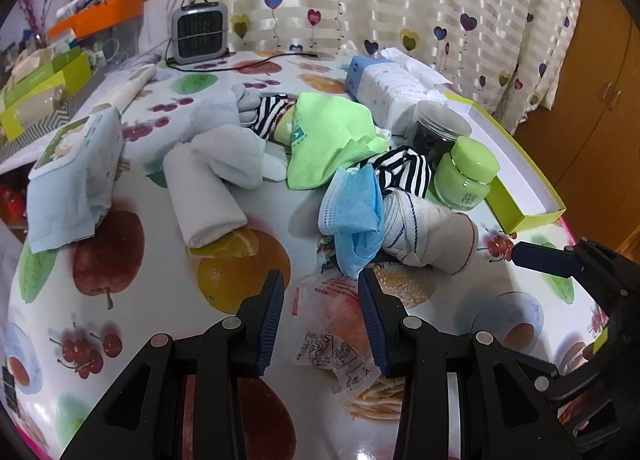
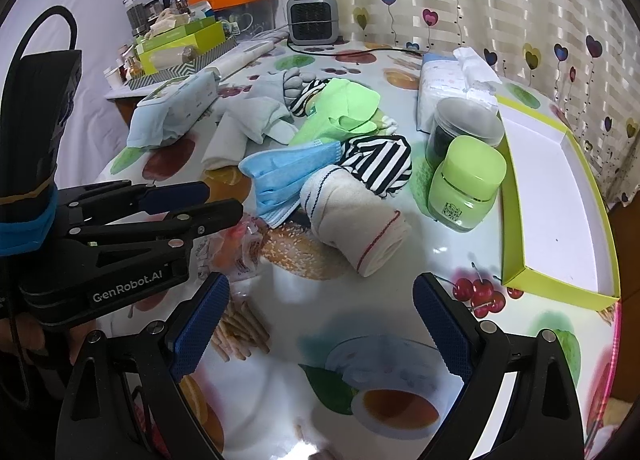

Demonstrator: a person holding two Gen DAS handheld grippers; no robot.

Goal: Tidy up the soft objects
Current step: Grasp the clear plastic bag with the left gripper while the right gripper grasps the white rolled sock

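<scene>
Holding the left tongs (image 1: 320,280) part-open astride a crumpled clear wrapper (image 1: 332,344) near the worktop's (image 2: 400,300) front edge, pads not pinching it. Holding the right tongs (image 2: 322,282) wide apart, gripping nothing. Showing, just beyond, a blue mask (image 1: 352,216) touching a rolled cream sock (image 1: 432,236), with a green cloth (image 1: 328,132) lying mid-worktop.

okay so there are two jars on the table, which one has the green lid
The front jar, pale green glass beside the yellow-green box. The jar behind it is clear with dark contents and a grey-looking lid.
</scene>
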